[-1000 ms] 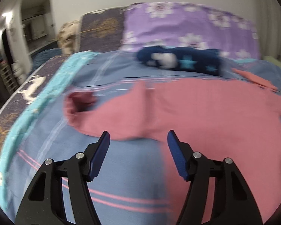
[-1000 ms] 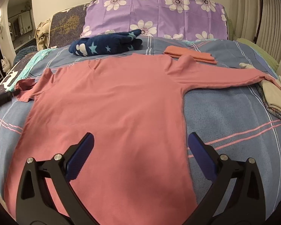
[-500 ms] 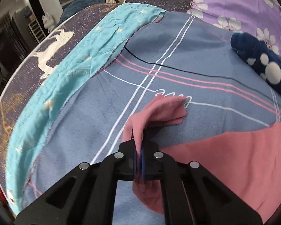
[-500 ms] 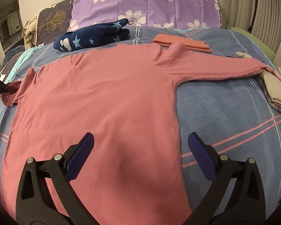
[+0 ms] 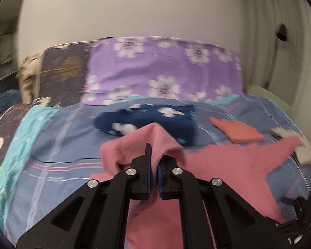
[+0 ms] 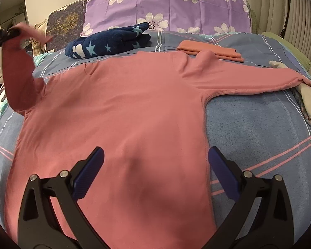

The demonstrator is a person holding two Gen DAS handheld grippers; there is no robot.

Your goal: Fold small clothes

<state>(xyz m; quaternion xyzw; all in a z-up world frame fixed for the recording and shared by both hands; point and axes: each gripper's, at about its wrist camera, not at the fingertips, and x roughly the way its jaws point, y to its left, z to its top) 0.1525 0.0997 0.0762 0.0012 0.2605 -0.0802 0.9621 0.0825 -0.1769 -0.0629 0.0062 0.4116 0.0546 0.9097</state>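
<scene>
One pink shirt [image 6: 122,112] lies flat on the bed [image 6: 259,128], one sleeve spread out to the right. Left gripper [image 5: 153,166] is clamped on the other sleeve [image 6: 18,72] and holds it up off the bed, jaws easing open slightly. Right gripper [image 6: 155,174] hovers spread wide over the hem, holding nothing. Also on the bed: one navy star blanket [image 6: 109,41], one folded orange garment [image 6: 209,50], two pillows.
</scene>
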